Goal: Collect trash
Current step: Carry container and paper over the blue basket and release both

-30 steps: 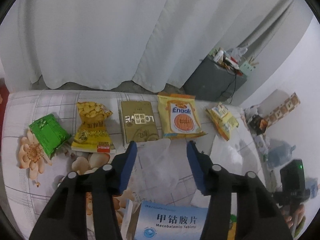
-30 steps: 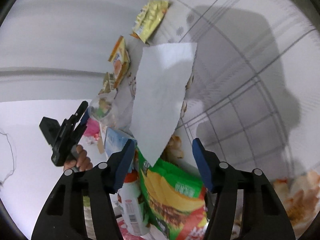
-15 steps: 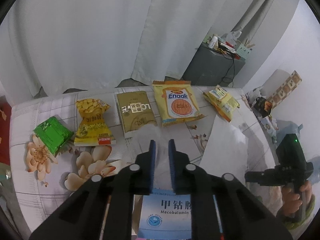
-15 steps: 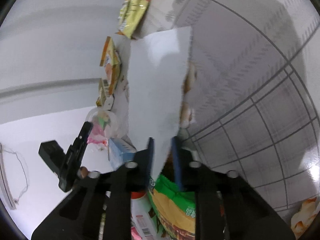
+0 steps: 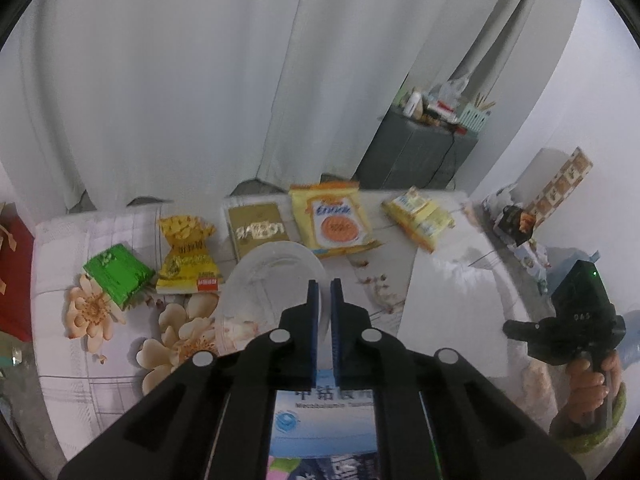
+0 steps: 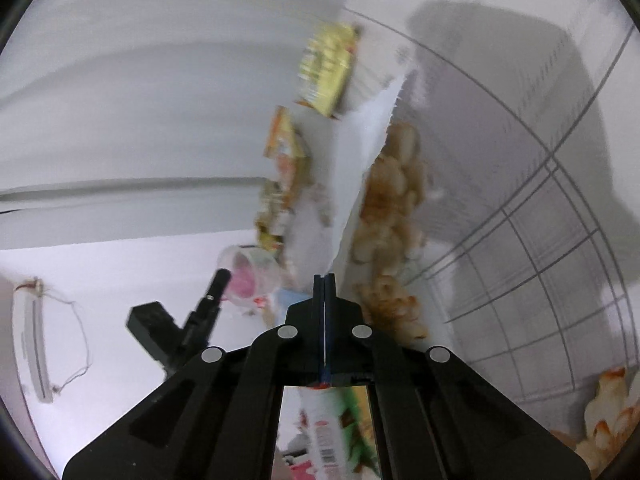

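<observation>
White plastic bag (image 5: 272, 276): thin, translucent, mouth billowed into an oval at frame centre of the left wrist view, over the floral cloth (image 5: 100, 364). Left gripper (image 5: 324, 286) pinched on one edge; jaws just closed from a wide spread. Right gripper (image 6: 324, 278) pressed together on the other edge, seen as a white sheet (image 6: 352, 168) running toward upper centre; jaws likewise just closed. A second earlier the bag lay flat between spread fingers; now it is lifted and opened. Snack packets (image 5: 332, 220) lined along the cloth's far edge.
</observation>
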`<state>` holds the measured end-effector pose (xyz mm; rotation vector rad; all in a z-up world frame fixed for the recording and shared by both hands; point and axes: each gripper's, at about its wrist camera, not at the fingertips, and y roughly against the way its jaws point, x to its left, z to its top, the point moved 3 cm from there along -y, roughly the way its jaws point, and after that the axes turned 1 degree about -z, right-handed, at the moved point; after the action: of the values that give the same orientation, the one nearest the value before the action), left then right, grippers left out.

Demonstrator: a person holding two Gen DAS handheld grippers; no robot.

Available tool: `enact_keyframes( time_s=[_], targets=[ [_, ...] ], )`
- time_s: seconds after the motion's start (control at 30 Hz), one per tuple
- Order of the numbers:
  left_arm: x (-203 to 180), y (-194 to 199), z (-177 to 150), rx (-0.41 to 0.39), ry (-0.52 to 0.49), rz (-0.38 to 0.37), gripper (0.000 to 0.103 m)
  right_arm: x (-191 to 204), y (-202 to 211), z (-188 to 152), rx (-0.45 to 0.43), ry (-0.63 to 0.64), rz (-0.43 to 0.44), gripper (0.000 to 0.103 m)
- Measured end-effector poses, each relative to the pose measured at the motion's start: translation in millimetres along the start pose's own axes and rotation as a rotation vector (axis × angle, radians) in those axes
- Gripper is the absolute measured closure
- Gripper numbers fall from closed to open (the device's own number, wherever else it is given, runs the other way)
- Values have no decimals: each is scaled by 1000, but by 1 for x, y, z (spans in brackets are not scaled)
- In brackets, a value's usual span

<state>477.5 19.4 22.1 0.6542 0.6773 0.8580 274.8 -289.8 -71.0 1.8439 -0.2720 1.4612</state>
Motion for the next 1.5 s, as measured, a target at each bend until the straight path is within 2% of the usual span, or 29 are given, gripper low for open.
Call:
enact_keyframes(
  time_s=[0.3, 0.7, 1.0, 1.03, 1.17, 1.33, 1.5],
  targets=[
    [-43, 48, 3, -99, -27, -87, 98, 18, 63, -23, -85, 87, 76, 103],
    [-129, 79, -17, -130, -91, -253, 98, 11, 157, -64, -239, 122, 150, 103],
    [-220, 70, -40, -69, -193, -368, 98, -19, 228, -94, -356, 102, 166, 103],
    [-230, 70, -43, -66, -245, -431, 98, -27, 237, -97, -376, 97, 173, 103],
    [-279, 61, -55, -32, -302, -483, 98, -47, 273, -109, -454, 73, 184, 103],
    [-349, 48, -75, 23, -386, -541, 98, -81, 319, -124, -557, 29, 202, 103],
    [-433, 17, -105, 117, -482, -605, 98, -131, 365, -144, -651, -42, 184, 103]
  ],
)
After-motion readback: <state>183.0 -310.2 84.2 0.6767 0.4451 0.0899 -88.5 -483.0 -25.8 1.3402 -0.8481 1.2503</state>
